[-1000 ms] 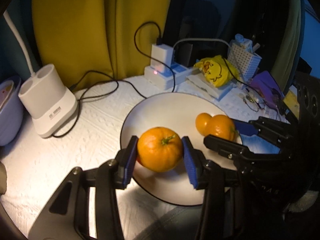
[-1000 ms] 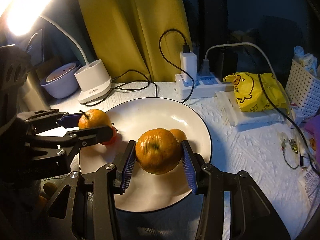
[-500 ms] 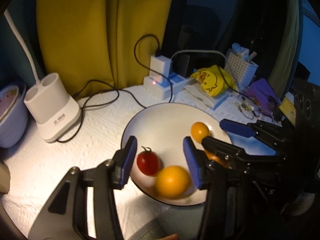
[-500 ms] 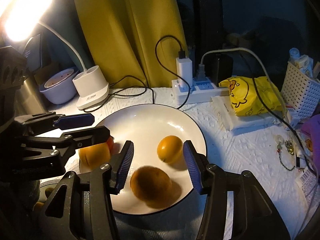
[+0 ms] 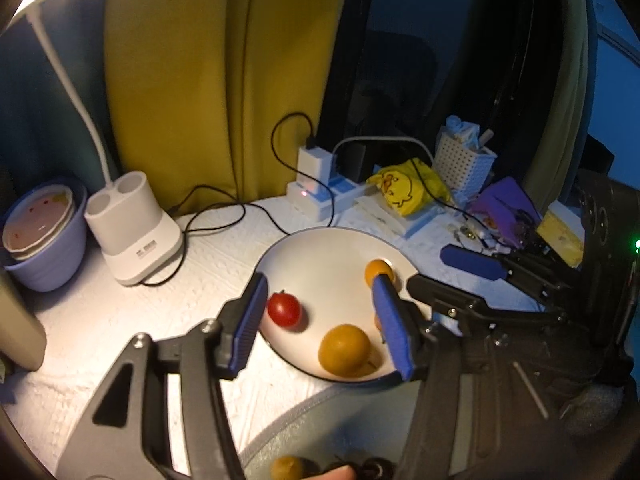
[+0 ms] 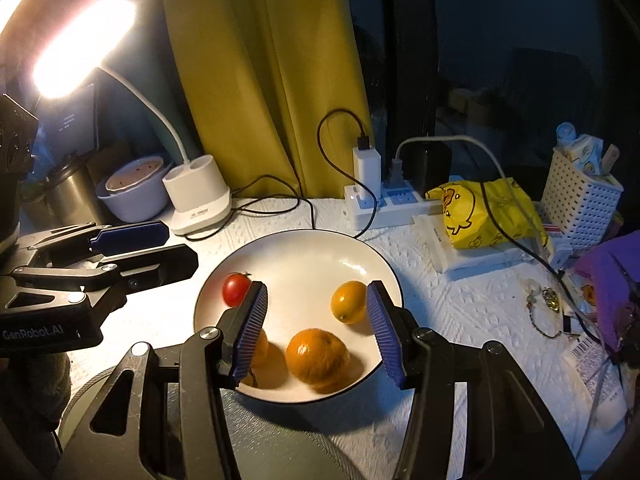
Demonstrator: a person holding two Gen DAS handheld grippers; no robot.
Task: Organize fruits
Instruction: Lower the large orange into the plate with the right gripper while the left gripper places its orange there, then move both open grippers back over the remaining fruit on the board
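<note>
Four fruits sit on the round white black-rimmed plate (image 6: 372, 256) right now: a small red cherry tomato (image 6: 235, 289), a little yellow-orange kumquat (image 6: 347, 302), and two bigger oranges, one round orange mandarin (image 6: 318, 356) near the front rim plus a second orange (image 6: 260, 350) half hidden behind a finger. Both claws are released. The left gripper (image 5: 322, 320) has just been opening its jaws and so has the right gripper (image 6: 316, 330), with nothing pinched between either pair, the fruit just lies on the plate below them

If the step is backing off after the drop, I'd say lift straight up and keep the blue pads clear of the mandarin so it doesn't roll off that front rim, it looks pretty close to it

Funny thing, the left wrist view shows more fruit down at the bottom edge, a small orange fruit (image 5: 286, 467) off the plate, which the right view misses. The right view shows the glowing white desk lamp head (image 6: 80, 46) and the metal cup (image 6: 74, 196) instead
</note>
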